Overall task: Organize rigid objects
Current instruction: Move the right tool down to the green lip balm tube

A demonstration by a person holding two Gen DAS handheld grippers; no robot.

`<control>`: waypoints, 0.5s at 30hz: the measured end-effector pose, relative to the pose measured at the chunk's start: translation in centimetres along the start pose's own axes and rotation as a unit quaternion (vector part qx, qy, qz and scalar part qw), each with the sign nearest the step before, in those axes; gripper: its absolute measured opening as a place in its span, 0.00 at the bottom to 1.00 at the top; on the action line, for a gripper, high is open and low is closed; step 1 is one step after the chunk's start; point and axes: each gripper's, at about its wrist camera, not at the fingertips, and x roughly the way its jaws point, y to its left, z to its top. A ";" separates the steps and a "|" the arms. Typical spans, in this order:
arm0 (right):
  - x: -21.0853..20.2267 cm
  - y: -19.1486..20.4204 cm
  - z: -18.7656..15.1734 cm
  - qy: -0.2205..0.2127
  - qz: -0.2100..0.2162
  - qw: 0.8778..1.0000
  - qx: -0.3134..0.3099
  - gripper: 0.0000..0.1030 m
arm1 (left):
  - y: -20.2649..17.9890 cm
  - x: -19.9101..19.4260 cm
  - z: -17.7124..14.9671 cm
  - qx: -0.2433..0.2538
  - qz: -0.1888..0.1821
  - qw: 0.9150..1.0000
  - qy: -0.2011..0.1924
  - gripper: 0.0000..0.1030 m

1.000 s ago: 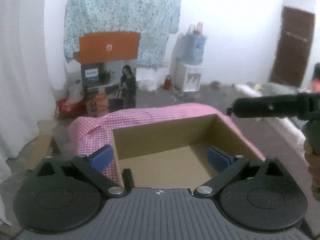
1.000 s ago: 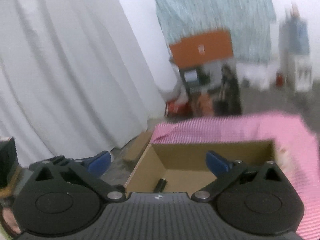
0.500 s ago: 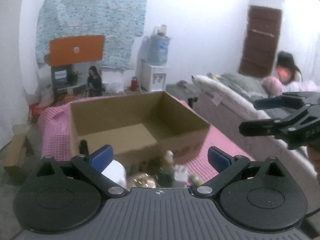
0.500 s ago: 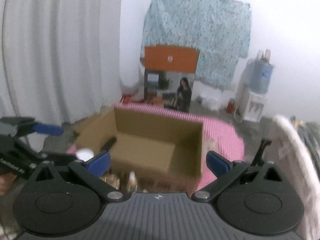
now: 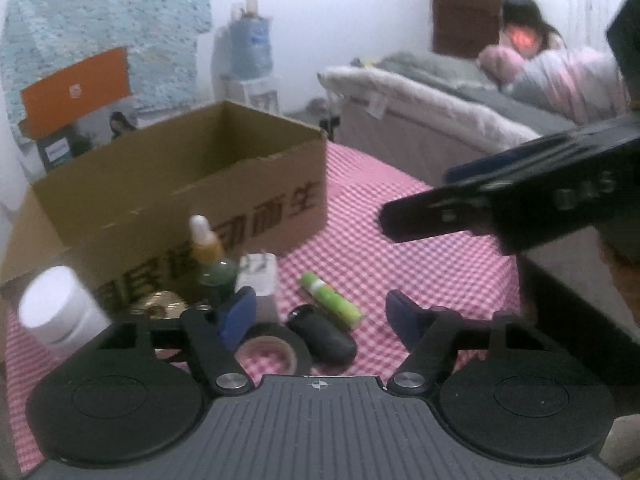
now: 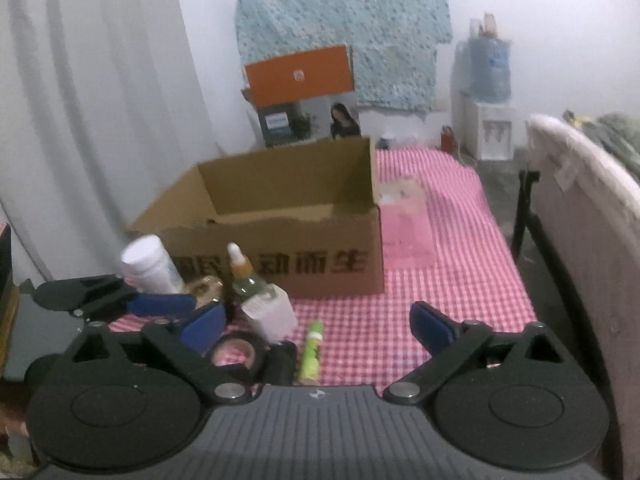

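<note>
While both grippers hang over the near edge of the pink checked cloth (image 6: 460, 280), nothing has been picked up, so the job now looks like choosing one small thing and grabbing it well. The left gripper (image 5: 318, 312) has just been closing and is half wide, with nothing pinched; the black key fob (image 5: 322, 332) and the roll of black tape (image 5: 268, 354) lie on the cloth below it. The right gripper (image 6: 318, 322) has closed only a little and is wide, holding nothing, with the green tube (image 6: 311, 354) lying just below it. The little things sit in a bunch in front of the cardboard box (image 6: 280, 236), toward its left corner: a white jar (image 6: 150, 264), a dropper bottle (image 6: 242, 276) and a white plug (image 6: 270, 310). I think it is best to take a thing at the outside of the bunch first, like the green tube, pinch it across its thin side, and lift straight up so the tall dropper bottle does not tip. The box stands open and ready.
</note>
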 end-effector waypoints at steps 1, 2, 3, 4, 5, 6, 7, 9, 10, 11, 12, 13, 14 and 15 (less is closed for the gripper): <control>0.5 -0.3 -0.1 0.005 0.003 1.000 0.006 0.87 | -0.1 0.4 0.1 0.002 -0.002 1.000 0.004 0.63; 1.2 -0.7 -0.3 0.013 0.009 1.000 0.017 0.81 | -0.1 0.9 0.2 0.003 -0.006 1.000 0.011 0.59; 1.8 -1.0 -0.4 0.020 0.016 0.999 0.024 0.75 | -0.2 1.3 0.3 0.002 -0.009 1.000 0.018 0.56; 2.4 -1.3 -0.5 0.027 0.023 0.999 0.030 0.72 | -0.2 1.8 0.4 0.000 -0.013 1.000 0.026 0.55; 3.1 -1.6 -0.7 0.034 0.028 0.998 0.036 0.66 | -0.3 2.2 0.4 0.000 -0.017 0.999 0.034 0.51; 3.7 -1.8 -0.8 0.042 0.033 0.998 0.040 0.62 | -0.4 2.6 0.5 0.000 -0.021 0.999 0.039 0.48; 4.3 -2.0 -0.9 0.049 0.038 0.997 0.043 0.62 | -0.5 2.9 0.5 0.001 -0.025 0.999 0.045 0.46; 5.5 -2.5 -1.1 0.064 0.051 0.995 0.050 0.52 | -0.6 3.6 0.5 0.005 -0.029 0.998 0.056 0.40; 6.1 -2.6 -1.1 0.072 0.056 0.994 0.051 0.49 | -0.6 3.8 0.5 0.007 -0.031 0.998 0.062 0.38; 6.7 -2.7 -1.2 0.081 0.060 0.993 0.053 0.45 | -0.7 4.2 0.5 0.009 -0.031 0.997 0.071 0.36; 7.2 -2.9 -1.4 0.090 0.063 0.992 0.055 0.42 | -0.8 4.6 0.5 0.011 -0.032 0.996 0.079 0.34; 7.7 -3.0 -1.5 0.096 0.067 0.991 0.056 0.39 | -0.9 4.9 0.5 0.011 -0.033 0.996 0.086 0.33; 8.2 -3.2 -1.6 0.103 0.070 0.991 0.058 0.34 | -0.8 5.3 0.5 0.010 -0.036 0.995 0.093 0.33; 8.7 -3.3 -1.7 0.111 0.071 0.990 0.059 0.32 | -0.9 5.6 0.5 0.009 -0.037 0.994 0.098 0.32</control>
